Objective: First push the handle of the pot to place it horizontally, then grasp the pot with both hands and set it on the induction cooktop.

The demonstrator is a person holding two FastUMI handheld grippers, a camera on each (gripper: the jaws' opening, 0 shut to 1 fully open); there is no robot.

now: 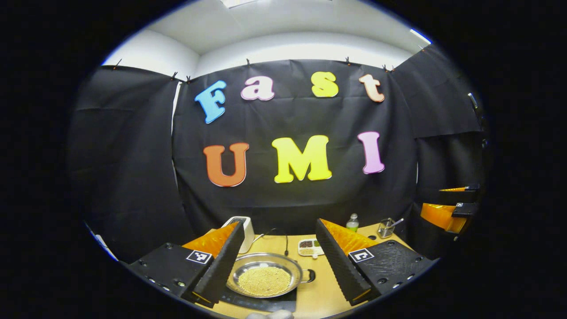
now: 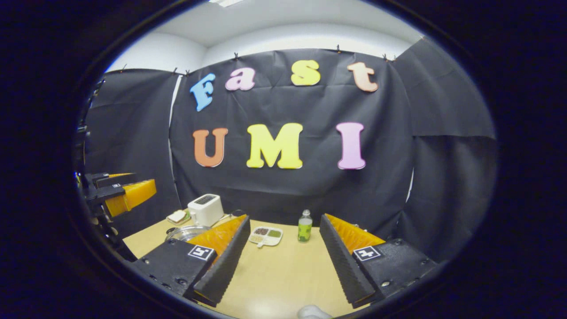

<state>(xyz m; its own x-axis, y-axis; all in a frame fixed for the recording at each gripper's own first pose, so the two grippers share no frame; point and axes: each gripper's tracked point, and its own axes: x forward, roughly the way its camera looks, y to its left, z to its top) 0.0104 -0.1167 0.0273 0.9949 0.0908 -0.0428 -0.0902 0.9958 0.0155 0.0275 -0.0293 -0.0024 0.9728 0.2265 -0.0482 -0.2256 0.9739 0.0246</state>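
In the left gripper view, a shallow steel pot (image 1: pixel 264 280) full of small yellow grains sits on the dark induction cooktop (image 1: pixel 266 305), with its small loop handle (image 1: pixel 309 275) pointing right. My left gripper (image 1: pixel 280 223) is open and held above and in front of the pot, touching nothing. The right gripper view shows the pot's rim (image 2: pixel 188 231) at the left, partly hidden behind one finger. My right gripper (image 2: pixel 284 217) is open over bare table. Each gripper also appears in the other's view, raised at the edge (image 1: pixel 452 206) (image 2: pixel 122 190).
On the wooden table (image 2: pixel 283 270) stand a white toaster (image 2: pixel 205 209), a divided snack dish (image 2: pixel 266 235), a green-labelled bottle (image 2: pixel 304 226) and a plate with bread (image 2: pixel 177 217). A glass holding a spoon (image 1: pixel 386 228) is at the back right.
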